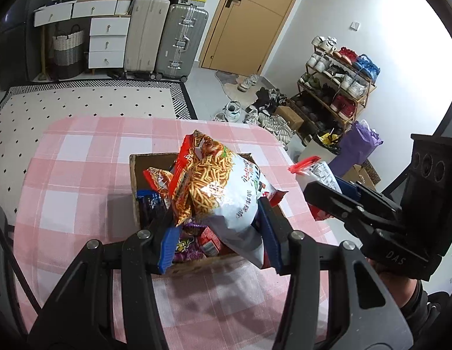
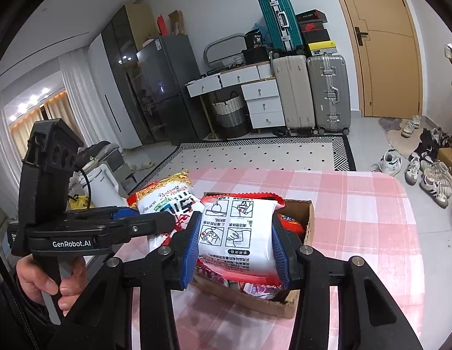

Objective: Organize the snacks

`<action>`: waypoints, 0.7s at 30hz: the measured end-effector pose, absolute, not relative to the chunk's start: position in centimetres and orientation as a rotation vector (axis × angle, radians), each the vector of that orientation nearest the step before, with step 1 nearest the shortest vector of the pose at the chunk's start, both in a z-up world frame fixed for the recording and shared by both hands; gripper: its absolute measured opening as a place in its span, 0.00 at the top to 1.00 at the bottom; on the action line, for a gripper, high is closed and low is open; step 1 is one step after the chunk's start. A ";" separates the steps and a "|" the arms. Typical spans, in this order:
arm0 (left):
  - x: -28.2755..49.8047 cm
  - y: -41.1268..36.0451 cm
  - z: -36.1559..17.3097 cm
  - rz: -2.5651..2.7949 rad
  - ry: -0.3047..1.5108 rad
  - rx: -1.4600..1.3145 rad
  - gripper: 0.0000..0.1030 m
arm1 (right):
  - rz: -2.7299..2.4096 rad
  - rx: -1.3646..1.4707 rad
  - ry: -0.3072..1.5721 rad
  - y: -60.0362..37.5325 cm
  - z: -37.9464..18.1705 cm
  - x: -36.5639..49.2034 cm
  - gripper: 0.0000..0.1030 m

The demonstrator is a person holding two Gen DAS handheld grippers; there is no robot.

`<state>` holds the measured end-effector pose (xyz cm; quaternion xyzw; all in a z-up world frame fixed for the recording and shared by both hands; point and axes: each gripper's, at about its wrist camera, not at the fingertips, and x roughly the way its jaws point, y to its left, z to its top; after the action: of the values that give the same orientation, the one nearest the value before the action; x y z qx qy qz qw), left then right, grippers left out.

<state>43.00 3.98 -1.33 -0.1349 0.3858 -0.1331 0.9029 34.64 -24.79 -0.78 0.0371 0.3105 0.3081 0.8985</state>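
A large bag of orange snack sticks (image 1: 217, 180) hangs over an open cardboard box (image 1: 135, 172) on the pink checked tablecloth (image 1: 80, 180), and my left gripper (image 1: 217, 215) is shut on the bag's lower part. The box holds several other snack packets. To the right, my right gripper (image 1: 328, 195) is shut on a white packet with red edges (image 1: 313, 172). In the right wrist view that white packet (image 2: 237, 227) sits squeezed between the blue pads (image 2: 191, 248) of my right gripper (image 2: 236, 233) above the box (image 2: 309, 215). The left gripper (image 2: 164, 221) holds its bag (image 2: 164, 195) at the left.
A person's hand (image 2: 48, 280) grips the left tool's handle. Beyond the table lie a dotted rug (image 1: 80, 102), suitcases (image 1: 179, 40), white drawers (image 1: 109, 43), a shoe rack (image 1: 339, 81) with loose shoes (image 1: 264, 110) on the floor, and a wooden door (image 1: 255, 17).
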 end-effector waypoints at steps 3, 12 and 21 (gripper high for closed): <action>44.1 3.7 -2.1 -0.268 0.808 -0.268 0.54 | 0.636 0.074 0.651 -24.7 -1.2 35.8 0.57; 46.5 3.2 -4.6 -0.249 0.825 -0.237 0.53 | 0.627 0.075 0.671 -24.3 -3.5 38.1 0.57; 46.5 3.6 -4.9 -0.245 0.800 -0.238 0.17 | 0.598 0.144 0.635 -26.2 -5.0 39.4 0.12</action>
<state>46.50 3.56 -4.88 -0.1151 0.3877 -0.1189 0.9068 39.36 -26.15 -4.96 0.0696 0.3072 0.2893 0.9039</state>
